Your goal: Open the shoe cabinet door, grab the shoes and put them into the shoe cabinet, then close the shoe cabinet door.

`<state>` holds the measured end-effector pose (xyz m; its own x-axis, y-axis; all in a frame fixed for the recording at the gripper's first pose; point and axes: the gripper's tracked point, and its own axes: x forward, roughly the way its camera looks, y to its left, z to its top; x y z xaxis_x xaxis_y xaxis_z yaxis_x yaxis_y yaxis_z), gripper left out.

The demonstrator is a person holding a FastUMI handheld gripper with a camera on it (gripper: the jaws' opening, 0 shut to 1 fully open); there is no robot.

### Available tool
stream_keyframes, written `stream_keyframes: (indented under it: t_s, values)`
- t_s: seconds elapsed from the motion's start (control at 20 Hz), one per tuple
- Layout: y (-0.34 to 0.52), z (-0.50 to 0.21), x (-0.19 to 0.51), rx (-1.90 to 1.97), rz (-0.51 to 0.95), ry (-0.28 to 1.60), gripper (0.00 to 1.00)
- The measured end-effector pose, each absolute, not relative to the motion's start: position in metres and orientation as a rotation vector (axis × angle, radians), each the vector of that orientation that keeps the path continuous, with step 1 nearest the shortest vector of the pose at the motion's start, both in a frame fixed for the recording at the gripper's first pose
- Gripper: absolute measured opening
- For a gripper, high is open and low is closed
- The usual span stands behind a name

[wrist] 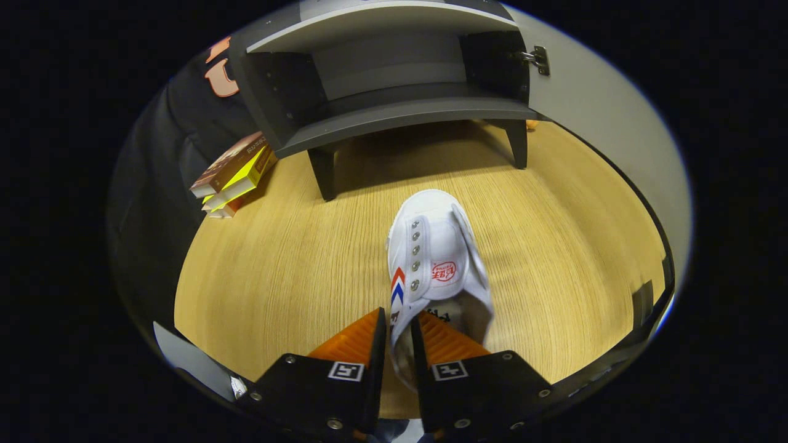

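Observation:
A white canvas shoe (438,252) with red and blue chevrons hangs toe-forward over the wooden floor (295,271). My gripper (398,323) is shut on the shoe's left side wall near the heel opening; one orange finger (357,338) presses outside, the other sits inside the shoe. Beyond the shoe stands the grey shoe cabinet (394,111) on dark legs, its inside shelf bare. Its light door (609,123) is swung open to the right, with a metal hinge (537,59) showing.
A stack of books (233,175) lies on the floor left of the cabinet, against the dark cloth wall. Bare wooden floor stretches between the shoe and the cabinet's legs.

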<state>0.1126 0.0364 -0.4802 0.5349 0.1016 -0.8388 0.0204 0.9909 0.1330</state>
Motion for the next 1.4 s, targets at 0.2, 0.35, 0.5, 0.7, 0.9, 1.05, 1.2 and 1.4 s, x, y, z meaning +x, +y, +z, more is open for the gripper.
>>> stream_keyframes:
  t_s: [0.2, 0.35, 0.5, 0.7, 0.9, 1.05, 1.2, 1.4]
  values:
    - [0.037, -0.478, 0.114, 0.109, 0.056, 1.002, 0.03]
    - [0.036, -0.475, 0.115, 0.101, 0.049, 1.008, 0.00]
    - [0.033, -0.454, 0.121, 0.097, 0.043, 0.955, 0.00]
    - [0.032, -0.407, 0.133, 0.095, 0.061, 0.866, 0.00]
    - [0.022, -0.345, 0.142, 0.091, 0.049, 0.760, 0.00]
    - [0.015, -0.287, 0.155, 0.077, 0.035, 0.650, 0.00]
    - [0.010, -0.237, 0.165, 0.074, 0.025, 0.560, 0.00]
    - [0.001, -0.180, 0.181, 0.066, 0.022, 0.453, 0.00]
